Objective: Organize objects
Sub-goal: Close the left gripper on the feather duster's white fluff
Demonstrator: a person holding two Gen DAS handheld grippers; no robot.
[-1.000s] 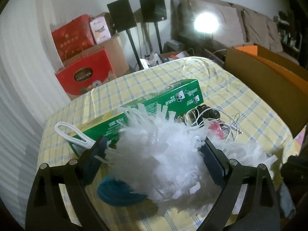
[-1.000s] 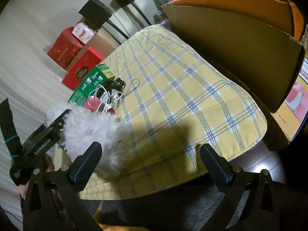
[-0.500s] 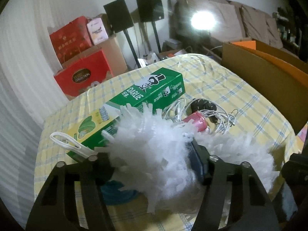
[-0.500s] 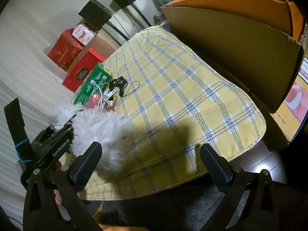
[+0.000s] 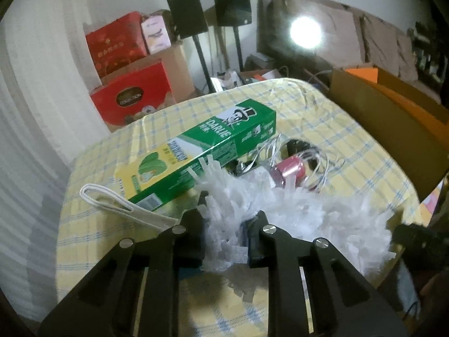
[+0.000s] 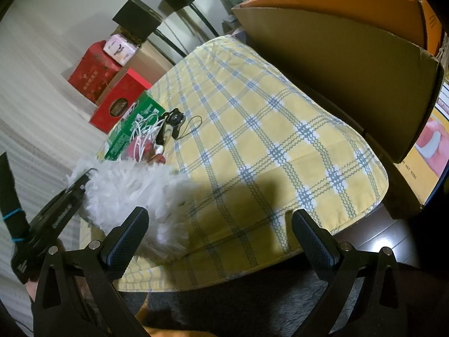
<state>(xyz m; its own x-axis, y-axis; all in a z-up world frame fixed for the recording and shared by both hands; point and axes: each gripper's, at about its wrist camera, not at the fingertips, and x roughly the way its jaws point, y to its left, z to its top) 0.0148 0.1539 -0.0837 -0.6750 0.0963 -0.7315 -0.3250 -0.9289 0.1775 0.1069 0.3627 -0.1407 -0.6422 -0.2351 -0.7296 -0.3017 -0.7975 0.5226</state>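
Observation:
A white fluffy duster lies at the near left of the yellow checked table. My left gripper has its jaws closing, and the pads pinch a tuft of the duster's fluff between them. Its black body also shows in the right wrist view beside the duster. Behind the duster lie a green toothpaste box, a tangle of white cables around a red roll, and a small black gadget. My right gripper stands open over the table's near edge with nothing between its fingers.
A large open cardboard box with orange flaps stands along the table's right side. A white looped handle lies left of the green box. Red gift boxes and two black speakers stand by the far wall.
The left jaws have drawn in from wide apart to a narrow pinch on the duster's fluff. The blue thing seen under the fluff earlier is hidden. The right gripper has stayed put.

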